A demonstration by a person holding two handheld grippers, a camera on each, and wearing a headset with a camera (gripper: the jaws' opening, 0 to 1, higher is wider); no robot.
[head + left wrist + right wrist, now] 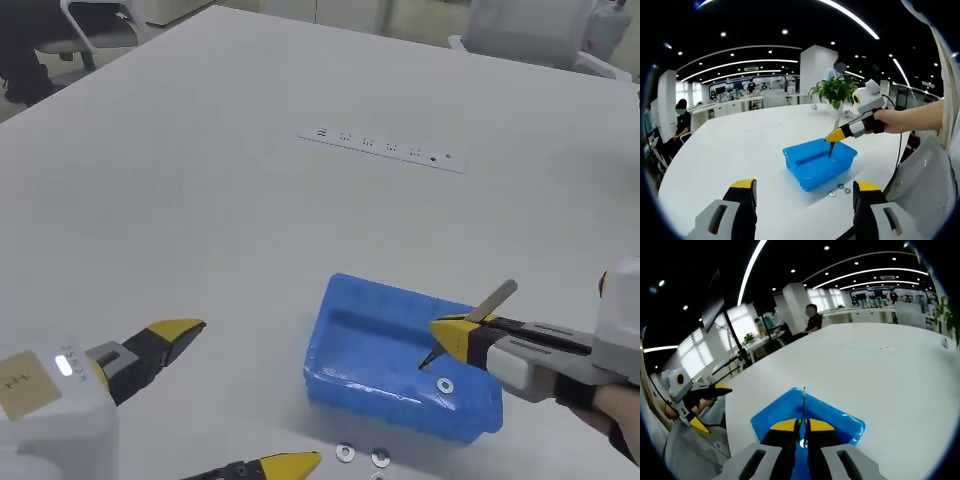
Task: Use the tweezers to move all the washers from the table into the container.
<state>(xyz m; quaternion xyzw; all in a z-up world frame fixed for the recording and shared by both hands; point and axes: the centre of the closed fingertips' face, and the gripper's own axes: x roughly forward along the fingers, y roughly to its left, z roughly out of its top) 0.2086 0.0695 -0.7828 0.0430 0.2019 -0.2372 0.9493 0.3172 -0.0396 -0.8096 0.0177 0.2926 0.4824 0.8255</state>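
The blue container [370, 345] stands near the table's front edge. My right gripper [447, 337] hovers over it, shut on the tweezers [495, 298], whose tips point down into the container. One washer [445, 385] lies inside the container. Two more washers [345, 453] rest on the table just in front of it. My left gripper [250, 395] is open and holds nothing, to the left of the container. In the left gripper view, the container [810, 162], the washers [840, 187] and the right gripper [842, 133] lie ahead. In the right gripper view, the tweezers [803, 400] point over the container [775, 417].
A flush socket strip [385, 148] is set in the white table [200, 180] farther back. Office chairs [530, 30] stand at the far edge. A potted plant [834, 91] stands beyond the container, and a person [811, 320] sits at another table.
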